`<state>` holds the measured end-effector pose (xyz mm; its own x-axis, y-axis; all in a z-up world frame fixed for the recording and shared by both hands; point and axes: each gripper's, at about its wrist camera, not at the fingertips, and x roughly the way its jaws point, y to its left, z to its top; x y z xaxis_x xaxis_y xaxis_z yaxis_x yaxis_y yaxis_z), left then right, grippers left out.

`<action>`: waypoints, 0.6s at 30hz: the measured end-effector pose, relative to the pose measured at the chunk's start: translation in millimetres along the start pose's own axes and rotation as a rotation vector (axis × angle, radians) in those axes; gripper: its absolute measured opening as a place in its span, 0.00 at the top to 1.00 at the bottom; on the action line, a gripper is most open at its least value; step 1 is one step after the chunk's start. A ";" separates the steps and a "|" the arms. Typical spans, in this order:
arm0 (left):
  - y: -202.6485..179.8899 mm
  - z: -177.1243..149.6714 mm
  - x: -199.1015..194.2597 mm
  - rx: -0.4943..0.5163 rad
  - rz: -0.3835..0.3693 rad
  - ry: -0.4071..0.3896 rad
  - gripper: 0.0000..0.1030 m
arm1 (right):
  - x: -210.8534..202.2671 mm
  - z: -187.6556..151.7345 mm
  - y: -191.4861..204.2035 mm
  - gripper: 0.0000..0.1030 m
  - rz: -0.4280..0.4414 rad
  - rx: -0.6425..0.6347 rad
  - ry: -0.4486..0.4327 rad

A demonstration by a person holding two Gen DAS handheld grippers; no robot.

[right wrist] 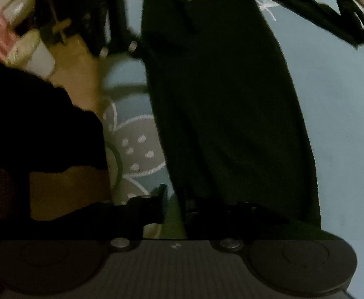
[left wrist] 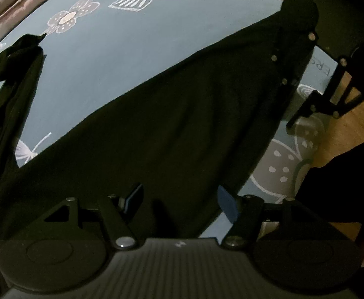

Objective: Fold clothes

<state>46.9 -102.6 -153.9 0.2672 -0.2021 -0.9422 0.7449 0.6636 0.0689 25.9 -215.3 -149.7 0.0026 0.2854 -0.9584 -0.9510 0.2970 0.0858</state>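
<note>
The black garment (left wrist: 172,124) lies spread as a long dark panel on the blue floral mat (left wrist: 132,49), with one twisted end trailing toward the mat's far edge, a layout that leaves its near edges exposed for folding. The left gripper (left wrist: 179,199) points down over the near hem with its blue pads wide apart and nothing pressed between them, apparently staged to take the edge. The right gripper (right wrist: 174,204) sits at the garment's side edge with its jaws nearly together; whether they pinch cloth cannot be told, since that view is dark and blurred.
</note>
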 end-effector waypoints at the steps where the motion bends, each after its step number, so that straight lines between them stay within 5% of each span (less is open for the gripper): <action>1: 0.0 -0.5 0.3 -0.002 0.000 0.004 0.35 | 0.0 -1.3 1.7 0.74 -0.001 -0.008 -0.002; 9: -0.7 -0.5 -1.2 -0.007 -0.009 0.000 0.35 | 4.1 1.6 0.4 0.79 -0.043 -0.036 0.023; 12: -1.3 -1.4 -1.2 -0.002 -0.008 -0.001 0.35 | 6.6 7.9 -3.3 0.98 -0.061 -0.040 0.031; 18: -0.7 -4.0 -5.3 -0.002 -0.022 -0.006 0.35 | 2.9 5.1 -7.5 0.98 0.053 0.007 0.053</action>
<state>42.6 -99.1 -150.3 0.2546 -0.2213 -0.9414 0.7494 0.6604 0.0475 34.7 -212.0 -151.7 -0.0638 0.2526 -0.9655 -0.9472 0.2891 0.1383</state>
